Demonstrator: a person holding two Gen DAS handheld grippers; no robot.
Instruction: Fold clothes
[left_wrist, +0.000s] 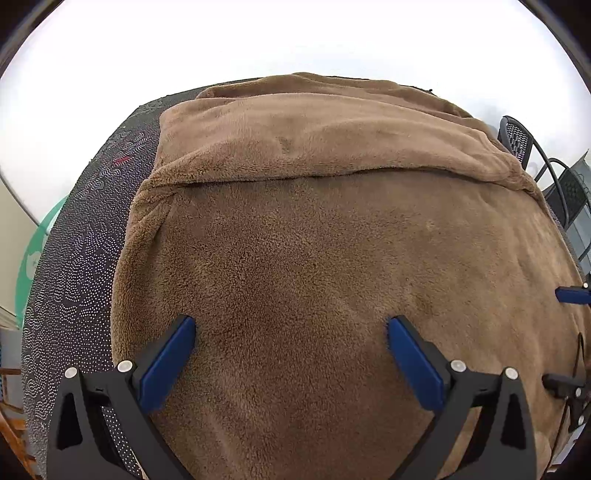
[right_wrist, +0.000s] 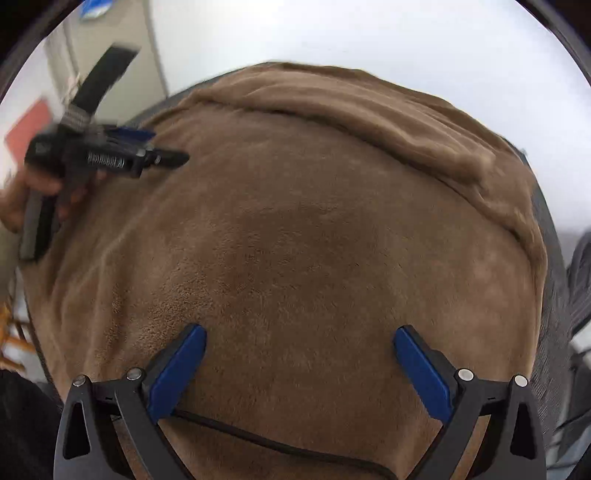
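A brown fleece garment lies spread over the table, with its far part folded over in a thick band. My left gripper hovers open and empty above its near left part. My right gripper hovers open and empty above the same garment, whose folded band runs along the far right. The left gripper also shows in the right wrist view, held by a hand at the garment's left edge. A blue fingertip of the right gripper shows at the right edge of the left wrist view.
A dark dotted tablecloth covers the table and shows left of the garment. Black mesh chairs stand at the far right. A black cable crosses the garment near my right gripper. A white wall lies beyond.
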